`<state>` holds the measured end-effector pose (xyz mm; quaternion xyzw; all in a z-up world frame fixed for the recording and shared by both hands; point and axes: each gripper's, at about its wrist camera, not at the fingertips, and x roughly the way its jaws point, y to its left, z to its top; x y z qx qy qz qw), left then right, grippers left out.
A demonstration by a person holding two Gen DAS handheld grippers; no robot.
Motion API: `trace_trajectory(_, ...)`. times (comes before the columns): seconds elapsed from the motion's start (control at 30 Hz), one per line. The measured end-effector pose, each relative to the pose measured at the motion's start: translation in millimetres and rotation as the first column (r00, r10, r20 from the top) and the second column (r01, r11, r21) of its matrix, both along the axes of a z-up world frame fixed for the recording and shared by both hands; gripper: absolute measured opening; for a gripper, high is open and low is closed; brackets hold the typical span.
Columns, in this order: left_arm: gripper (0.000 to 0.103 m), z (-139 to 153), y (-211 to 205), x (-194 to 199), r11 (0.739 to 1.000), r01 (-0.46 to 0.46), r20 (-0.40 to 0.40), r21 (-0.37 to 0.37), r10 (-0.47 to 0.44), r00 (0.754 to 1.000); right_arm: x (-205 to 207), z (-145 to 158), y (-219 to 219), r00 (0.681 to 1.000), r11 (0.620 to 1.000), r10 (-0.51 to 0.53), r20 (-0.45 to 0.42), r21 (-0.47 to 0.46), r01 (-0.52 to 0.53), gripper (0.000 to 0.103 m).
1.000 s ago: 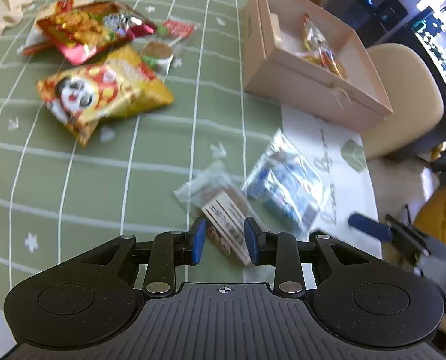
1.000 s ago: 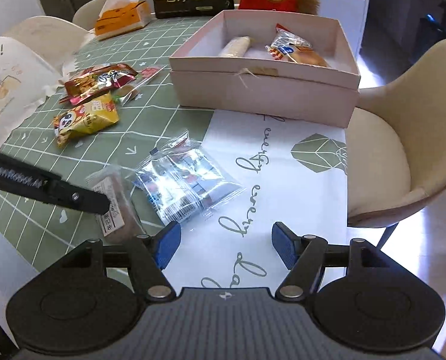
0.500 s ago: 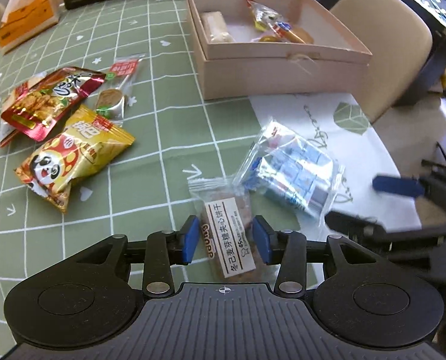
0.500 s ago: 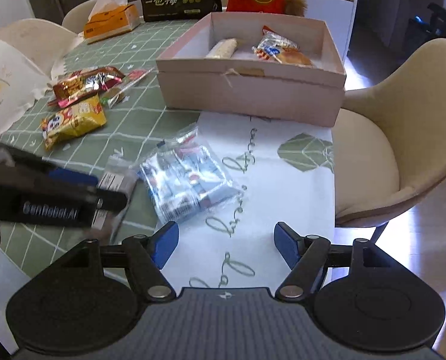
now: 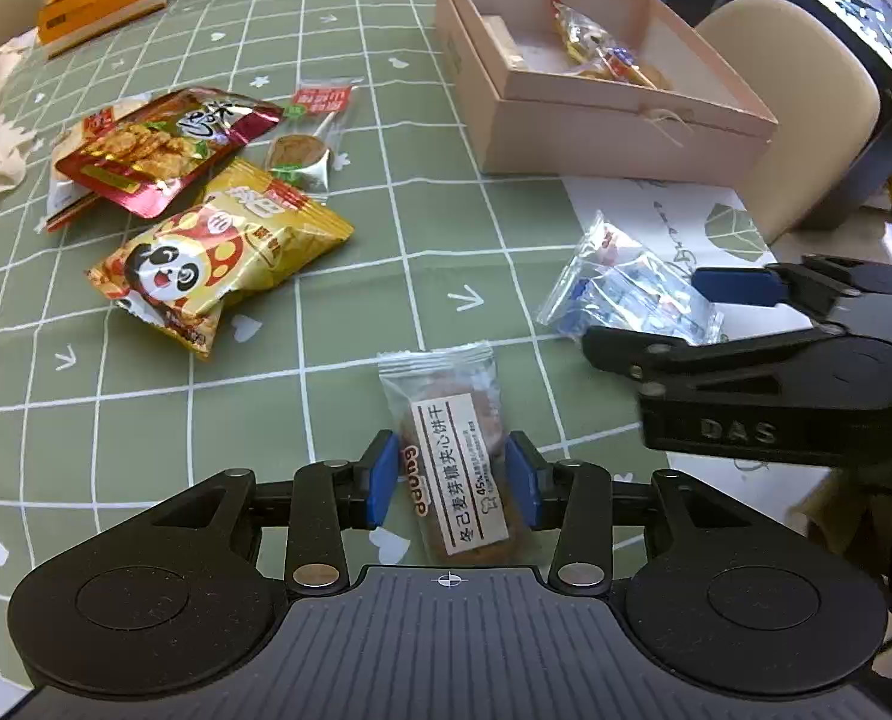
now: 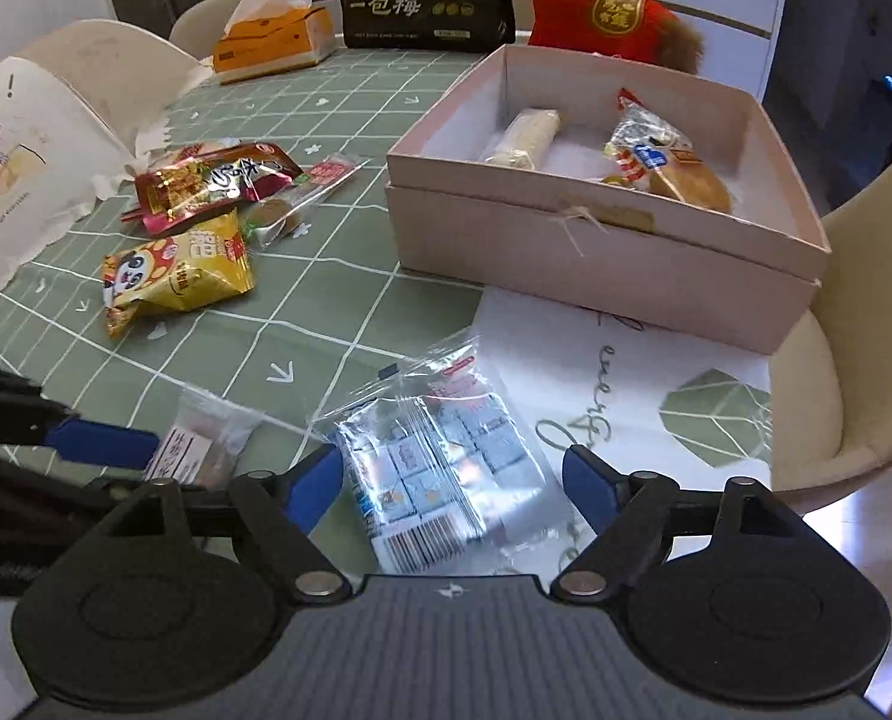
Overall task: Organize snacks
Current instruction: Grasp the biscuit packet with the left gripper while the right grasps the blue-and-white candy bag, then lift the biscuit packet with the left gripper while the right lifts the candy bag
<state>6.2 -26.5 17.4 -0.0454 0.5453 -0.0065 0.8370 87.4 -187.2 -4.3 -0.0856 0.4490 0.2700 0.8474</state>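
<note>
Left wrist: left gripper (image 5: 452,477) straddles the biscuit packet (image 5: 455,450), long axis running along the fingers, pads just beside its edges, not visibly pinching; packet lies flat near the table's near edge. Right wrist: right gripper (image 6: 452,489) spread and opening around the clear candy bag (image 6: 440,474), untouched. Pink box (image 6: 596,252) sits ahead toward the far right edge, path clear.
</note>
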Motion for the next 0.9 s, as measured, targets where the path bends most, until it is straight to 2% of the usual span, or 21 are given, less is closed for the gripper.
trace_trajectory(0.23,0.042,1.3,2.2,-2.6,1.0,0.002,0.007,-0.016,-0.002,1.0,-4.4,-3.5,5.2,0.999,0.999,0.029,0.044,-0.043,-0.027,0.084)
trace_trajectory(0.5,0.043,1.3,4.9,-3.4,0.999,-0.012,0.014,-0.031,0.013,1.0,-1.2,-3.6,4.5,0.999,0.999,0.018,0.05,-0.028,-0.016,0.084)
trace_trajectory(0.53,0.043,1.1,5.8,-3.5,0.999,-0.017,0.017,-0.038,0.017,1.0,-1.1,-2.5,3.9,0.999,1.0,0.013,0.051,-0.022,-0.012,0.079)
trace_trajectory(0.57,0.043,1.0,6.7,-3.2,0.999,-0.02,0.022,-0.045,0.021,1.0,-1.6,-0.8,3.2,0.999,1.0,0.012,0.052,-0.018,-0.011,0.069)
trace_trajectory(0.63,0.042,0.5,7.4,-1.2,0.998,-0.028,0.031,-0.058,0.03,0.999,-2.4,3.3,0.8,0.999,1.0,0.015,0.043,-0.007,-0.014,0.064)
trace_trajectory(0.73,0.043,0.0,5.8,4.3,0.997,-0.034,0.039,-0.064,0.036,0.999,-6.7,9.0,-7.8,0.999,1.0,-0.003,0.042,0.01,0.003,0.062)
trace_trajectory(0.9,0.047,-0.3,-6.4,11.8,1.0,0.013,0.027,-0.011,-0.013,1.0,-15.4,12.1,-22.2,0.999,1.0,-0.03,0.029,-0.007,0.03,0.062)
